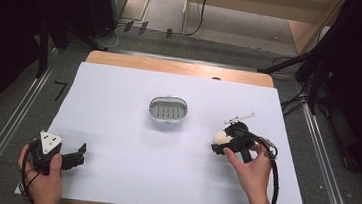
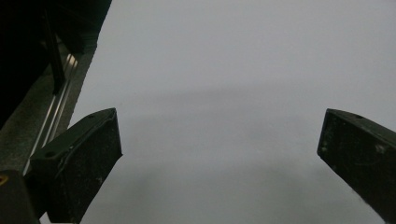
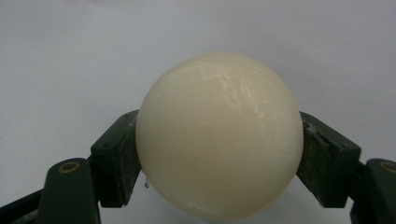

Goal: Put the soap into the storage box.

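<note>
A cream-white rounded bar of soap (image 3: 218,135) sits between the two black jaws of my right gripper (image 3: 218,154), which is shut on it; both pads press its sides. In the high view the soap (image 1: 222,136) shows at the tip of the right gripper (image 1: 221,142), held over the right part of the white sheet. A grey oval soap dish (image 1: 168,110) with a slotted floor stands at the middle of the sheet, left of and beyond the soap. My left gripper (image 1: 81,153) rests near the sheet's front left corner, its jaws wide apart with nothing between them (image 2: 219,158).
The white sheet (image 1: 116,126) covers a wooden table (image 1: 172,66). Metal rails (image 1: 11,121) run along both sides on the grey floor. Black stand legs (image 1: 293,62) and cables lie beyond the far right corner. A cable (image 1: 275,181) trails from the right gripper.
</note>
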